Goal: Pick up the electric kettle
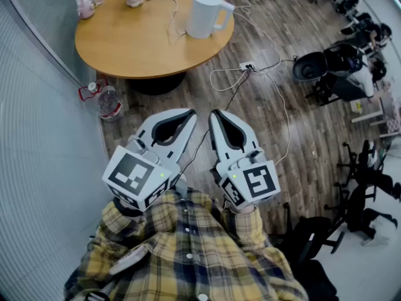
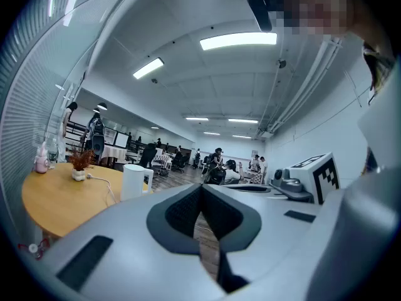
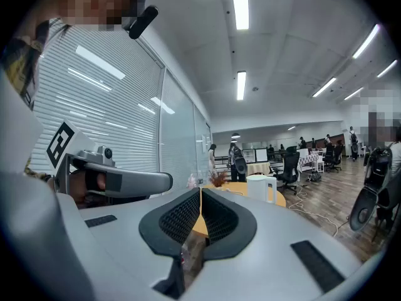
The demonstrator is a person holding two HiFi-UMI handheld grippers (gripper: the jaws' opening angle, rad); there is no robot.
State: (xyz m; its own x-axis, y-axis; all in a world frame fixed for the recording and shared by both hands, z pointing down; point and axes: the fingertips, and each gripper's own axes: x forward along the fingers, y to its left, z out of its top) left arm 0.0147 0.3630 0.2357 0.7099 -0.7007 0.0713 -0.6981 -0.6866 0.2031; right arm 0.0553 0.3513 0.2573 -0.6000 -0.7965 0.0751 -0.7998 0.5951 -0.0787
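Left hand-held gripper [image 1: 187, 116] and right hand-held gripper [image 1: 217, 116] are both pressed together, empty. The kettle [image 1: 205, 14], upper centre on the counter [image 1: 138, 46], may be plugged in — its cable [image 1: 175, 6] could snag.

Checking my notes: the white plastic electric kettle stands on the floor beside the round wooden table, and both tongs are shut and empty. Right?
No: the head view shows the white plastic electric kettle standing on the round wooden table, not beside it. The left tongs and right tongs are indeed shut and empty.
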